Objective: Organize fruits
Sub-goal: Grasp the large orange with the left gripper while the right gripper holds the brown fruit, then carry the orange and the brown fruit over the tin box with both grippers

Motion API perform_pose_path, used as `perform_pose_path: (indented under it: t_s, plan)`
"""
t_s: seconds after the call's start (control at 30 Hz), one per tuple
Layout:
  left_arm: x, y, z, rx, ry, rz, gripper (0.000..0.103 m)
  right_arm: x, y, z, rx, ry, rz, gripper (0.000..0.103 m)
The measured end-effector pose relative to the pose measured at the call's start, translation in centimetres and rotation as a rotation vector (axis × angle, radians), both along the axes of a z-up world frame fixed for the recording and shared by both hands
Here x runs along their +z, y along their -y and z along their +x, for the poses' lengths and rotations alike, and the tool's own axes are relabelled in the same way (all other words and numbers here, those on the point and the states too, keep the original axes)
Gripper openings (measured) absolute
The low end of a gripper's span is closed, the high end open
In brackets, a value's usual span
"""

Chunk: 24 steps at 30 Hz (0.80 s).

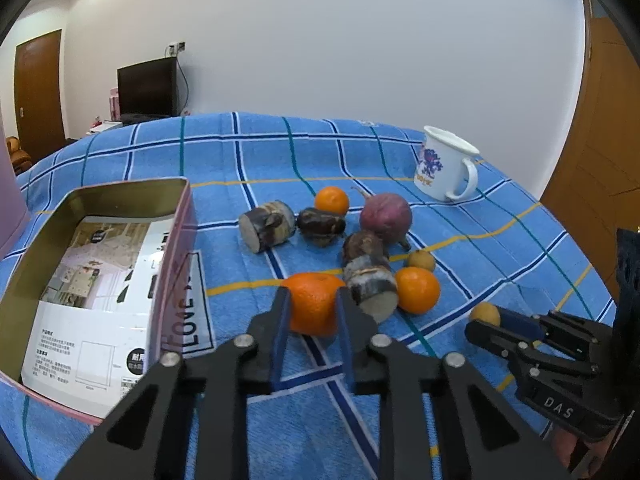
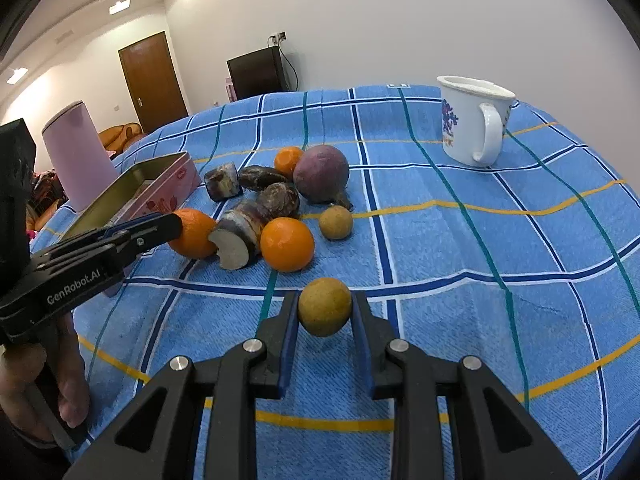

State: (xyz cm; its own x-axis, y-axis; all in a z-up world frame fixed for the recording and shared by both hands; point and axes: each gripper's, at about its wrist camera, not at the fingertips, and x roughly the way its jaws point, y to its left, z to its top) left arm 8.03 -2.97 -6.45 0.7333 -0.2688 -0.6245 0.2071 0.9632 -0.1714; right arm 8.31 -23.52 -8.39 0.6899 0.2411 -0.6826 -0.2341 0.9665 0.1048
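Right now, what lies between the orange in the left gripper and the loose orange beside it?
A cut sugarcane piece, pale end facing out, touching both the gripped orange and the loose orange; clearest in the right wrist view.

Bare blue checked tablecloth (image 2: 500, 280) lies open across the right side of the tabletop, from the near edge up to the white enamel mug (image 2: 474, 120), which stands alone near the far right corner. The middle is crowded: three round orange tangerines (image 1: 418, 290), two cut dark cane sections (image 1: 370, 282), a purple round root (image 1: 385, 216) and dark tubers sit packed together, several touching, leaving no gap for fingers between them. A small tan round fruit (image 2: 335, 222) lies just beside this cluster. On the left, the open pink rectangular tin (image 1: 178, 264) walls off that side, with a tall pink cylinder (image 2: 78, 156) standing behind it.
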Motion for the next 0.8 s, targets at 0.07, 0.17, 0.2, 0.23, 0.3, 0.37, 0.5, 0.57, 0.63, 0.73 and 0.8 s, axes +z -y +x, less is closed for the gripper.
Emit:
perform_pose_path:
  t_s: [0.07,0.17,0.2,0.23,0.3,0.37,0.5,0.57,0.63,0.73,0.8]
  plan:
    - [0.0,0.2,0.0,0.001,0.001,0.014,0.021,0.0,-0.1,0.0,0.004,-0.002,0.003,0.027]
    - [-0.1,0.2,0.2,0.024,-0.005,0.017,0.042,-0.1,-0.2,-0.1,0.010,-0.003,0.006,0.027]
    - [-0.1,0.2,0.4,0.039,-0.011,0.027,0.050,-0.1,-0.2,-0.1,0.011,-0.003,0.008,0.027]
    - [-0.3,0.3,0.7,0.036,-0.026,0.030,0.056,-0.1,-0.1,-0.1,0.012,-0.005,0.011,0.027]
    - [-0.6,0.6,1.3,0.014,-0.056,0.030,0.055,-0.2,-0.1,0.0,0.014,-0.009,0.017,0.027]
    - [-1.1,0.8,2.0,-0.002,-0.093,0.028,0.055,-0.2,-0.1,0.0,0.016,-0.011,0.021,0.027]
    - [-1.6,0.5,2.6,-0.019,-0.127,-0.007,0.046,-0.2,-0.1,-0.1,0.019,-0.008,0.024,0.027]
    - [-1.6,0.5,2.5,-0.025,-0.123,-0.010,0.046,-0.1,-0.1,-0.2,0.020,-0.003,0.022,0.027]
    - [-1.5,0.7,2.1,-0.034,-0.111,0.000,0.045,0.1,-0.2,-0.2,0.021,0.006,0.021,0.027]
    - [-1.3,0.6,1.6,-0.035,-0.102,0.002,0.045,0.3,-0.3,-0.2,0.021,0.011,0.020,0.027]
    - [-1.2,0.4,1.4,-0.033,-0.098,-0.002,0.045,0.3,-0.5,-0.2,0.023,0.012,0.016,0.027]
